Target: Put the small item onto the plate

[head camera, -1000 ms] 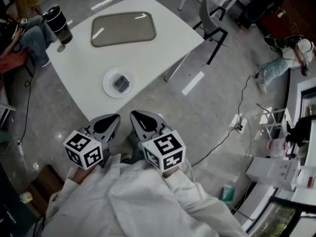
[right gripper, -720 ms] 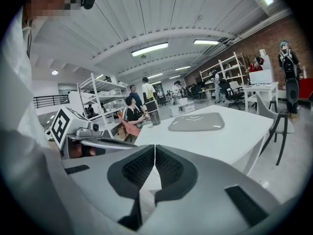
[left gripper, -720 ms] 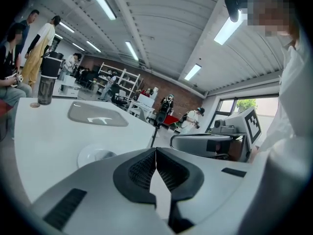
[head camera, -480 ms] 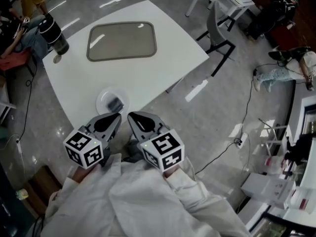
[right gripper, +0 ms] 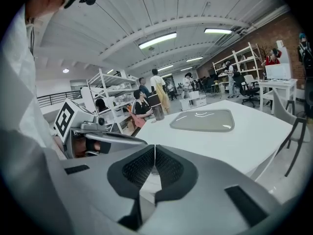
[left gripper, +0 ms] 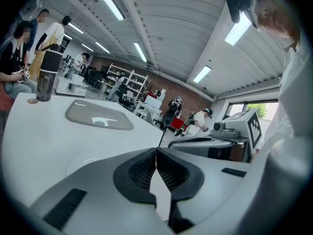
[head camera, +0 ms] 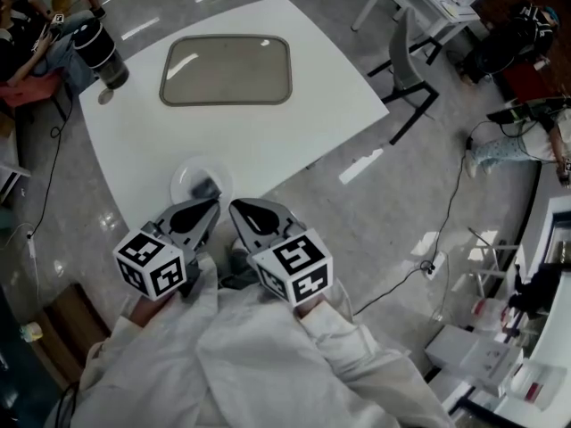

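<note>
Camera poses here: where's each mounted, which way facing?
Head view: on the person's head, facing steeply down at the white table, tray and plate; shows the white coat, left gripper, right gripper.
Left gripper view: on the left gripper, looking along its shut jaws across the table; right gripper at right.
Right gripper view: on the right gripper, along its shut jaws; left gripper at left.
Shared: both gripper views see the tray and tumbler.
</note>
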Motion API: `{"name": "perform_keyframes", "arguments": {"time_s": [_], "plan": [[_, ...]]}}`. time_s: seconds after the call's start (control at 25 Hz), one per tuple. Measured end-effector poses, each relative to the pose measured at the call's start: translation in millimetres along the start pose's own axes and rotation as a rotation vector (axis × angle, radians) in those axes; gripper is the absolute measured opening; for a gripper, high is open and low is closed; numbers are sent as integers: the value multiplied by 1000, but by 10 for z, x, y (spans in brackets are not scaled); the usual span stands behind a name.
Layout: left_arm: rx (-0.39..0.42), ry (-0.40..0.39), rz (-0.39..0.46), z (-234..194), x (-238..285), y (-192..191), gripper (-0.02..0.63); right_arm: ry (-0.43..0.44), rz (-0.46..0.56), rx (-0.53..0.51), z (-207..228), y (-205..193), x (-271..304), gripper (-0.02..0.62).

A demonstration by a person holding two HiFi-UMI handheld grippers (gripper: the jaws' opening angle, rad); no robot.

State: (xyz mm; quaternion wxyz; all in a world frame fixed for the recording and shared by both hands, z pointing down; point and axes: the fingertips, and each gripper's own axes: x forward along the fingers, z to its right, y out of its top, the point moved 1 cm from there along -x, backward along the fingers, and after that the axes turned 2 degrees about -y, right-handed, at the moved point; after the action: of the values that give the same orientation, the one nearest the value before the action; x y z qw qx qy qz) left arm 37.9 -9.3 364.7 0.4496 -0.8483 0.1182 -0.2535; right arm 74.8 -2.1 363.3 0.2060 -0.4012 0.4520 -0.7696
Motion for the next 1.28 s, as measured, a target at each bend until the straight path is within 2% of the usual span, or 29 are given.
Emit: {"name": "perform_keyframes", "arguments": {"time_s": [0.84, 1.28], "plan": [[-22, -8, -43, -268, -233, 71, 11, -43, -5, 60, -73, 103, 240, 15], [-75, 11, -72, -492, -263, -18, 11, -45, -34, 92, -48, 42, 408, 15]]}}
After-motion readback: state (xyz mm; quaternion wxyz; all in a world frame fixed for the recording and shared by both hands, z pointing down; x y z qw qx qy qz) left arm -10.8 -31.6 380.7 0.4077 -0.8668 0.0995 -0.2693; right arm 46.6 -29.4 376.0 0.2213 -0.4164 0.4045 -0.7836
